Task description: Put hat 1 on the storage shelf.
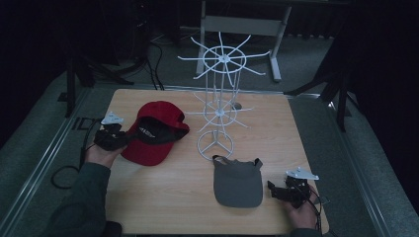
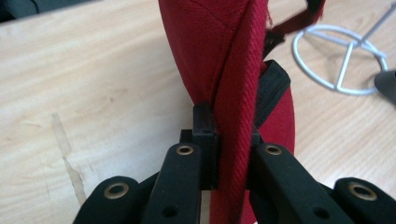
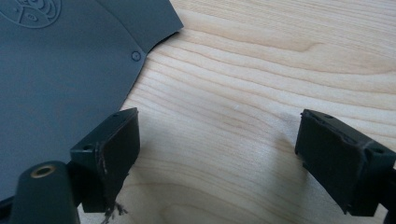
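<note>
Wooden table (image 1: 276,148), light grain, square top, standing on grey carpet.

White wire rack (image 1: 220,106) upright at the table's middle-rear: round ring base with three spokes, central pole, two tiers of radiating hooks, all bare. Base ring also seen in the left gripper view (image 2: 343,58).

Grey visor (image 1: 238,182) lies flat near the front edge, just in front of the rack base, strap end toward the rack. Its brim shows in the right gripper view (image 3: 65,70), with an embossed round logo.

Grey metal frame (image 1: 244,24) on the floor behind the table.
</note>
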Demonstrator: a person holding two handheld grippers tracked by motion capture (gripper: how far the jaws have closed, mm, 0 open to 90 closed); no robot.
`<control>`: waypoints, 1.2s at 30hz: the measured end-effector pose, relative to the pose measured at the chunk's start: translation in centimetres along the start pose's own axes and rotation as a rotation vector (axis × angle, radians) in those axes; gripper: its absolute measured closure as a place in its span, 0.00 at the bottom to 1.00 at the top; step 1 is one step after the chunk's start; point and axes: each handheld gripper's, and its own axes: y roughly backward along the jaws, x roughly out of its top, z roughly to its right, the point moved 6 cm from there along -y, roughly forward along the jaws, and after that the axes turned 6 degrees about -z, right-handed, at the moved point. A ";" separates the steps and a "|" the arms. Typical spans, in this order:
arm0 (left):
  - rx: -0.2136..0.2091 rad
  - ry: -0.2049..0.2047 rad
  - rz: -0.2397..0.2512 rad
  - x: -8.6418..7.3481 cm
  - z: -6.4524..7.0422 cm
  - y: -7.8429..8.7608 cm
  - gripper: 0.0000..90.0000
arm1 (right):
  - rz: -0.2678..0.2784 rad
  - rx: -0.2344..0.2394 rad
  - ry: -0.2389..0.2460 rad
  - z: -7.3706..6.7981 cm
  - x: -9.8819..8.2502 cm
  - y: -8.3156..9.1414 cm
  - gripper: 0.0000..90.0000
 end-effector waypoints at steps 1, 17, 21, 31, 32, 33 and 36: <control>0.008 0.000 0.010 0.2 0.0 0.1 0.95 | 0.000 0.000 -0.001 0.0 0.0 0.0 0.15; 0.065 -0.014 0.102 1.9 0.1 2.5 0.95 | 0.000 0.000 0.000 0.0 0.0 0.0 0.15; 0.080 -0.008 0.130 2.4 0.1 3.1 0.95 | 0.001 0.000 0.001 0.0 0.0 0.0 0.15; 0.109 -0.001 0.183 3.9 0.4 4.5 0.95 | 0.000 0.000 0.000 0.0 0.0 0.0 0.15; 0.109 -0.001 0.183 3.9 0.4 4.5 0.94 | 0.000 0.000 0.000 0.0 0.0 0.0 0.15; 0.119 -0.001 0.196 4.2 0.4 4.8 0.94 | 0.000 0.000 0.000 0.0 0.0 0.0 0.15; 0.125 0.001 0.215 4.7 0.5 5.4 0.94 | 0.000 0.000 0.001 0.0 0.0 0.0 0.15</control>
